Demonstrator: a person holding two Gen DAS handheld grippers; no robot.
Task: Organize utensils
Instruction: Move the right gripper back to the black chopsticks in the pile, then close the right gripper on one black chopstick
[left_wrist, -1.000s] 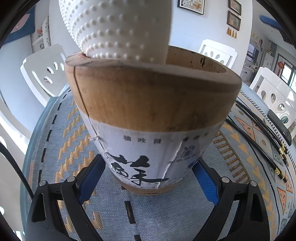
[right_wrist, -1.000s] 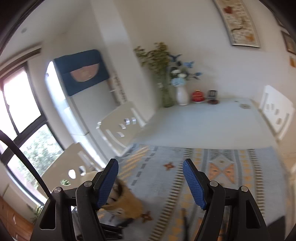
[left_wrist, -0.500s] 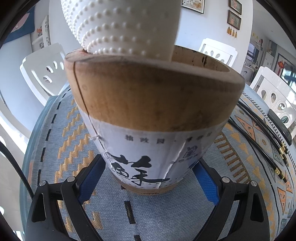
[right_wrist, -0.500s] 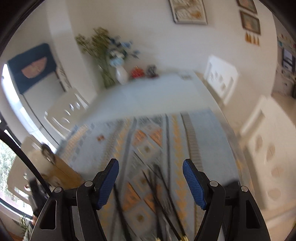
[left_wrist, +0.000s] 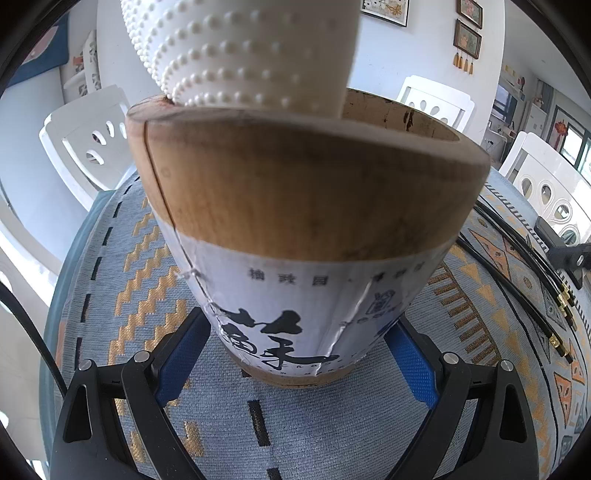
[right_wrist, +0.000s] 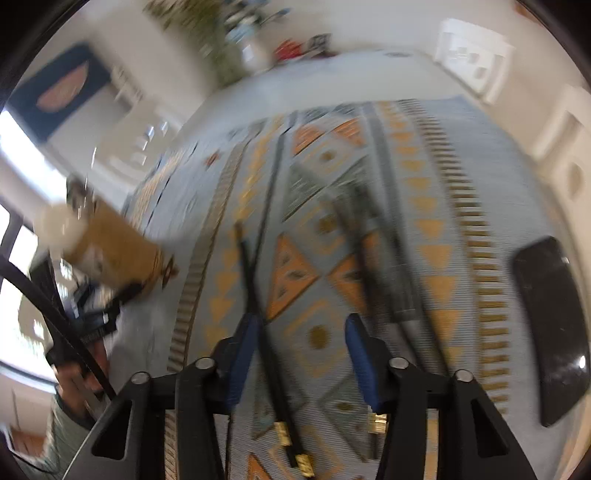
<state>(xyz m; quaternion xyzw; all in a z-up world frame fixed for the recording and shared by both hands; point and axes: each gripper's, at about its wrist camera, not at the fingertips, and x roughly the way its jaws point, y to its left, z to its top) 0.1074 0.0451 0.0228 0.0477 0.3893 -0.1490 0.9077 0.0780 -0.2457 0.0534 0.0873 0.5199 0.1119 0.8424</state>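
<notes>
Left wrist view fills with a round bamboo holder (left_wrist: 303, 192), its upper half bare, smooth tan wood with a vertical crack at the left, its lower half wrapped in a white paper label (left_wrist: 295, 295) printed with black brush characters and torn along two seams. A white utensil (left_wrist: 243, 51) with rows of small raised dots stands in its mouth at the upper left. The left gripper (left_wrist: 295, 354) has its blue textured pads on either side of the holder's base, jaws closed against it. Black chopsticks (left_wrist: 517, 280) with gold ends lie at the right of the frame on a woven cloth (left_wrist: 122, 266) of pale blue with orange zigzags and black dashes.

Right wrist view, blurred, shows what the other does not: the chopsticks (right_wrist: 258, 295) from above, crossing in the middle of the cloth (right_wrist: 424, 184), and a glossy black slab (right_wrist: 550, 325) at the right edge. The right gripper (right_wrist: 301, 354) has just been narrowing its jaws; they stand partly spread over the cloth, one chopstick running just inside the left pad, nothing pinched. The holder (right_wrist: 110, 254) leans at the left, with the person's hand (right_wrist: 79, 376) below it.

The surface (right_wrist: 295, 85) beyond the cloth is pale; white chairs (left_wrist: 92, 136), framed pictures (left_wrist: 467, 37) and white walls surround it.
</notes>
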